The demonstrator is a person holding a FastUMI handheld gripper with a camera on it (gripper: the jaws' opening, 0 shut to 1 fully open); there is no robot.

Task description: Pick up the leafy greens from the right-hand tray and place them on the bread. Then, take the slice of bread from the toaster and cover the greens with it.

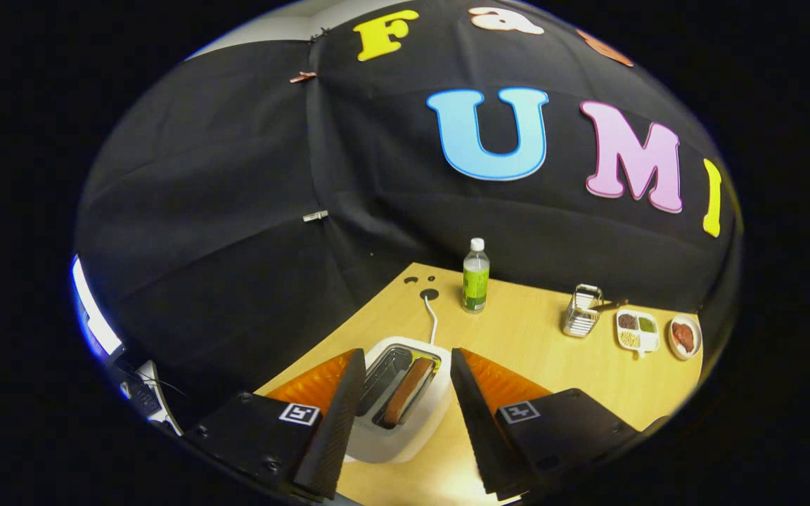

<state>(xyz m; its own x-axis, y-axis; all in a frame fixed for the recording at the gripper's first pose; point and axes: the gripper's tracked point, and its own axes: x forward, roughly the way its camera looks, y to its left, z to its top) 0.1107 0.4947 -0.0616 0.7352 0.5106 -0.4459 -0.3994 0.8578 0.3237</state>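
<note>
gripper (405, 372) spread, holding nothing | hovering over toaster (398, 411) | bread (408, 390) not pulled yet (greens step? can't tell)

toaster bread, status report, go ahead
Gripper open, fingers straddling the white two-slot toaster. Brown bread slice upright in one slot, not gripped. Nothing blocking; green plastic bottle stands well beyond.

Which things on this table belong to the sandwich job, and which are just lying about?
Belong to the job:
toaster
slice of bread in its slot
hand-held gripper, open, fingers either side of the toaster

Just lying about:
green bottle
wire basket
divided dish
small plate
</note>
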